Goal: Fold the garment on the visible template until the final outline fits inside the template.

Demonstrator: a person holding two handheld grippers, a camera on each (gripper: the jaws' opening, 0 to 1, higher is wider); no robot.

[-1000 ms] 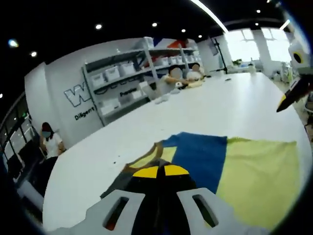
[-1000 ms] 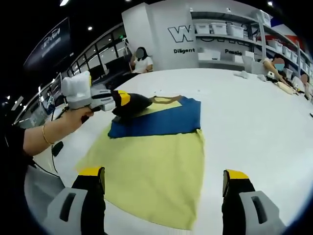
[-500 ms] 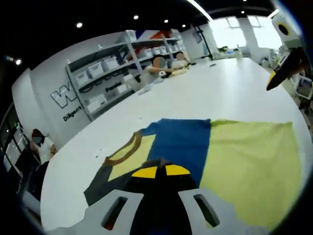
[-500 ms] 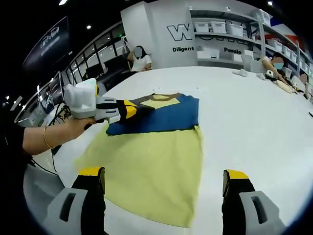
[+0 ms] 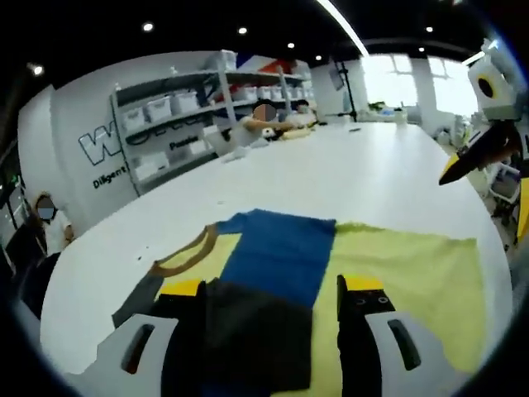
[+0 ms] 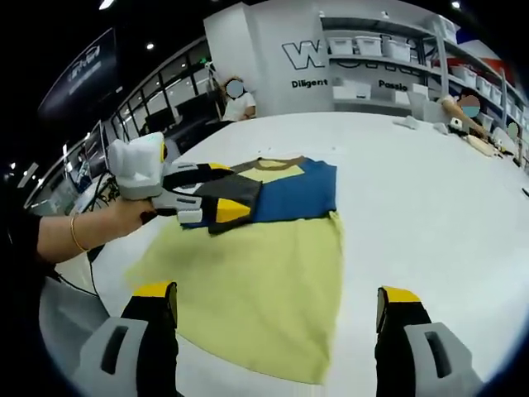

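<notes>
A: Describe the illumination.

B: Bright, even. Small recessed ceiling spotlights and a long white ceiling light strip supply it; the large bright windows are overexposed.

A: Shadows and glare?

B: Shadows are faint. The glossy white table shows soft sheen.

A: Sharpness?

B: Fisheye curvature bends the grey wall shelving. Edges are soft; the left gripper view is slightly blurred.
</notes>
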